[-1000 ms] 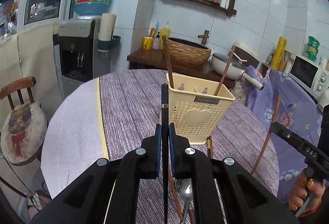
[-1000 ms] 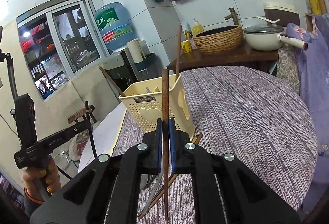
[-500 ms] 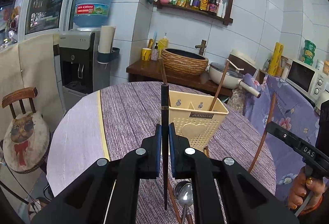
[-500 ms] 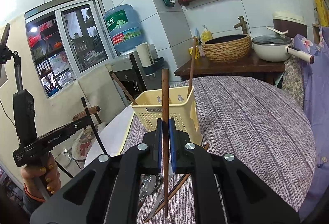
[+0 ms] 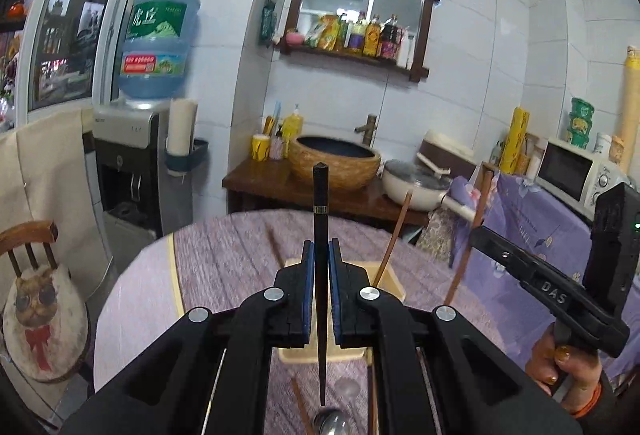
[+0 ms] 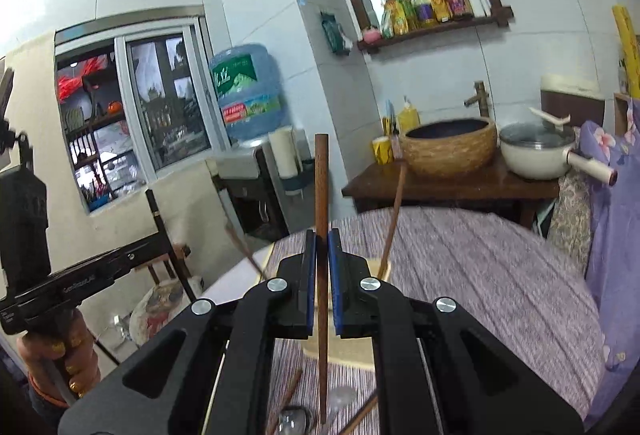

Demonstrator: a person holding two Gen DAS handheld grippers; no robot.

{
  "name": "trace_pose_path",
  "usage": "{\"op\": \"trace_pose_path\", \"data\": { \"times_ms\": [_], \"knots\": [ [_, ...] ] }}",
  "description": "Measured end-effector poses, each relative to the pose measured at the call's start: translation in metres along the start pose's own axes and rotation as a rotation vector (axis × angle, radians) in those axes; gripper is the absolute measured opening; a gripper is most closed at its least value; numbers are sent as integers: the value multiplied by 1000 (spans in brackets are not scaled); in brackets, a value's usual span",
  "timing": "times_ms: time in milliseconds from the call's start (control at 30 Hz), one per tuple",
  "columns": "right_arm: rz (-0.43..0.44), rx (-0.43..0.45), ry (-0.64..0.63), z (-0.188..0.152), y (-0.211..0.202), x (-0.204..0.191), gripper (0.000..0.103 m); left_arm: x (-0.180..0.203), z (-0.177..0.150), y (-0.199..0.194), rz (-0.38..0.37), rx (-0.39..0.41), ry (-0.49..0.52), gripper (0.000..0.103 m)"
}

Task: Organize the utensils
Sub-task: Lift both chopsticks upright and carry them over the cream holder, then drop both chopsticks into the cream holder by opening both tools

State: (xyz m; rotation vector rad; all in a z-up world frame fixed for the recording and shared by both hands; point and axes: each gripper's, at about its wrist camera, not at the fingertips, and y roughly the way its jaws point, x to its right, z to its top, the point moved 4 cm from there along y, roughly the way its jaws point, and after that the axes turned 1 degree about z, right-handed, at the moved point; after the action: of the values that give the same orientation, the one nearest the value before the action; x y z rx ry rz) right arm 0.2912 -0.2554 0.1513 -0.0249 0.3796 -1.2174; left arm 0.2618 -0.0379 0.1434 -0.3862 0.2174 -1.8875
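Observation:
My left gripper (image 5: 320, 249) is shut on a black chopstick (image 5: 321, 195) that stands upright between the pads. My right gripper (image 6: 321, 241) is shut on a brown chopstick (image 6: 321, 179), also upright. Both hang above the cream slotted basket (image 5: 387, 272), which the fingers mostly hide; a strip of the basket (image 6: 348, 351) shows below my right gripper. Brown chopsticks (image 5: 394, 239) lean out of the basket. A spoon (image 5: 332, 423) and loose chopsticks (image 6: 288, 395) lie on the purple table (image 6: 480, 275) in front of the basket. The right gripper (image 5: 478, 235) shows at the right of the left wrist view.
A person's hand (image 5: 560, 359) holds the right gripper's handle. A side table (image 6: 452, 187) behind carries a woven bowl (image 6: 448, 147) and a white pot (image 6: 536, 151). A water dispenser (image 5: 132, 163) and a chair with a cat cushion (image 5: 40, 319) stand left; a microwave (image 5: 576, 171) is right.
Both grippers have risen with their chopsticks still held. The basket has dropped in both views and now sits behind the fingers.

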Motion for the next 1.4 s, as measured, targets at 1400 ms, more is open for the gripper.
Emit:
{"op": "trace_pose_path", "data": {
  "times_ms": [1400],
  "knots": [
    [-163, -52, -70, -75, 87, 36, 14, -2, -55, 100, 100, -77, 21, 49]
  ]
}}
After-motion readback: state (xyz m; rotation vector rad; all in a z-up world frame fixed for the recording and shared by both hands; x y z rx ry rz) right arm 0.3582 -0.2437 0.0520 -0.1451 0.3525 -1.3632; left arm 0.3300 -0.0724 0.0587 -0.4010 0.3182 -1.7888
